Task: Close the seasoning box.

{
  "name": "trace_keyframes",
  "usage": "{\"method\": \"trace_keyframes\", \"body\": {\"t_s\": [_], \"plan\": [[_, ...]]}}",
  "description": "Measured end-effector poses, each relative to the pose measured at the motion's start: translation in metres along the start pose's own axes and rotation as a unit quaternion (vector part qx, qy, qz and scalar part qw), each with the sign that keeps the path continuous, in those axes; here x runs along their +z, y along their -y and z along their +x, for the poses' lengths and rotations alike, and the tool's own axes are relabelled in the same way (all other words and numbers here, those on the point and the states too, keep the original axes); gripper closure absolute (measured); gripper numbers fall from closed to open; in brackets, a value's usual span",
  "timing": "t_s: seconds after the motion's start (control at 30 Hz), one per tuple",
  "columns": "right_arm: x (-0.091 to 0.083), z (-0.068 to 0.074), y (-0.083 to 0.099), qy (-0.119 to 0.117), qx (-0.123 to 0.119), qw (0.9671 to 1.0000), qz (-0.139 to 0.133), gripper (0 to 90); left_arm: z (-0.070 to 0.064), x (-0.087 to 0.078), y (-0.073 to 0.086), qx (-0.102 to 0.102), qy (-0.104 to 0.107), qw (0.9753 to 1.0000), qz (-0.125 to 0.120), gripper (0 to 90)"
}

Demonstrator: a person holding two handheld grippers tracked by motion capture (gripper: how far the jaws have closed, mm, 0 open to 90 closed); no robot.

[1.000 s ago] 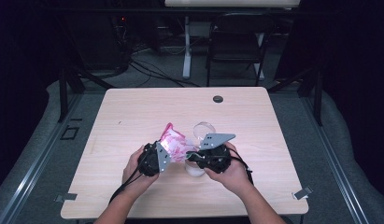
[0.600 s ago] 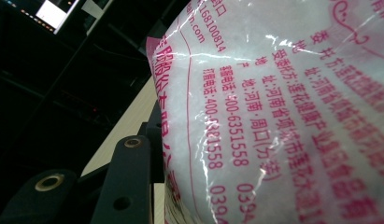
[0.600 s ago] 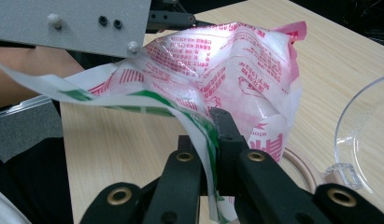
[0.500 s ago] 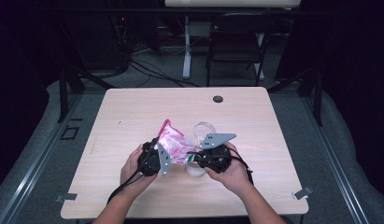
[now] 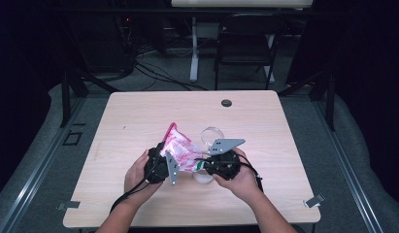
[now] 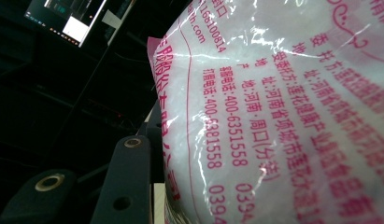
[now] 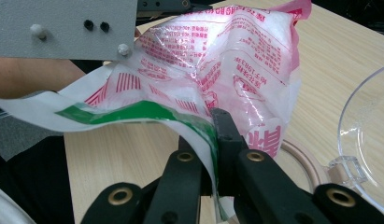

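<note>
High view: both grippers hold a pink-printed bag above the table, left gripper at 9 o'clock, right gripper at 3.
Left gripper view: bag pressed against one finger; grip unclear.
Right gripper view: fingers clamped on bag edge; clear bowl at 3 o'clock.

Pretty dark room overall. Light wood table with a black grommet near the far edge, sitting on grey carpet. Behind it there's a black folding chair and a tangle of cables on the floor (a lit monitor glows off in the dark).
</note>
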State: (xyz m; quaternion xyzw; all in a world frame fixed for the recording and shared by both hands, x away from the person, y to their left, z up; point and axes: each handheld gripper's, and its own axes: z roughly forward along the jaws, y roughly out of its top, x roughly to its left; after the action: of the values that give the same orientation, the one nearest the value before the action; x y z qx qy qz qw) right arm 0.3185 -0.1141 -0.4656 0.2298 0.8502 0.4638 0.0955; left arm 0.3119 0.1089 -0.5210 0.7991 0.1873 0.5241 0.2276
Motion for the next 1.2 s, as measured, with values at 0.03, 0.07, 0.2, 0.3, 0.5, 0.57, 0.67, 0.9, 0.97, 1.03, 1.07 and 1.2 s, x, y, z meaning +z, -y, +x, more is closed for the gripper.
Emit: {"method": "trace_keyframes", "body": {"t_s": [0.03, 0.07, 0.2, 0.3, 0.5, 0.57, 0.67, 0.9, 0.97, 1.03, 1.07, 1.2], "plan": [[0.000, 0.000, 0.000, 0.000, 0.000, 1.0000, 0.000, 89.6, 0.000, 0.000, 0.000, 0.002, 0.000, 1.0000, 0.001, 61.1], [0.000, 0.000, 0.000, 0.001, -0.001, 1.0000, 0.001, 89.6, 0.000, 0.000, 0.000, 0.004, 0.001, 1.0000, 0.002, 61.1], [0.000, 0.000, 0.001, 0.001, -0.001, 1.0000, 0.005, 89.8, -0.002, 0.000, -0.002, 0.019, -0.011, 0.9998, -0.001, 61.2], [0.000, -0.001, 0.001, 0.000, 0.003, 1.0000, 0.001, 89.9, -0.001, 0.000, -0.003, 0.023, -0.013, 0.9996, -0.001, 61.2], [-0.002, -0.003, 0.002, 0.003, 0.007, 1.0000, 0.002, 89.9, -0.001, 0.001, -0.007, 0.057, -0.013, 0.9982, 0.007, 61.2], [-0.002, -0.004, 0.002, 0.004, 0.006, 1.0000, 0.003, 89.9, -0.001, 0.001, -0.008, 0.070, -0.013, 0.9975, 0.007, 61.3], [-0.002, -0.006, 0.003, 0.001, 0.008, 1.0000, 0.004, 90.0, 0.002, 0.002, -0.011, 0.079, -0.009, 0.9968, 0.008, 61.3], [-0.003, -0.006, 0.003, 0.000, 0.011, 0.9999, 0.004, 90.0, 0.004, 0.001, -0.013, 0.111, -0.011, 0.9937, 0.009, 61.3], [-0.003, -0.006, 0.003, 0.000, 0.012, 0.9999, 0.004, 90.0, 0.004, 0.000, -0.014, 0.118, -0.012, 0.9929, 0.010, 61.4], [-0.002, -0.006, 0.003, 0.001, 0.011, 0.9999, 0.004, 90.0, 0.005, 0.000, -0.014, 0.127, -0.010, 0.9917, 0.012, 61.4], [-0.002, -0.006, 0.003, 0.001, 0.011, 0.9999, 0.004, 90.0, 0.006, 0.000, -0.015, 0.131, -0.008, 0.9913, 0.011, 61.4], [-0.003, -0.006, 0.003, 0.000, 0.013, 0.9999, 0.001, 90.0, 0.007, 0.000, -0.017, 0.138, -0.009, 0.9903, 0.011, 61.4]]}}
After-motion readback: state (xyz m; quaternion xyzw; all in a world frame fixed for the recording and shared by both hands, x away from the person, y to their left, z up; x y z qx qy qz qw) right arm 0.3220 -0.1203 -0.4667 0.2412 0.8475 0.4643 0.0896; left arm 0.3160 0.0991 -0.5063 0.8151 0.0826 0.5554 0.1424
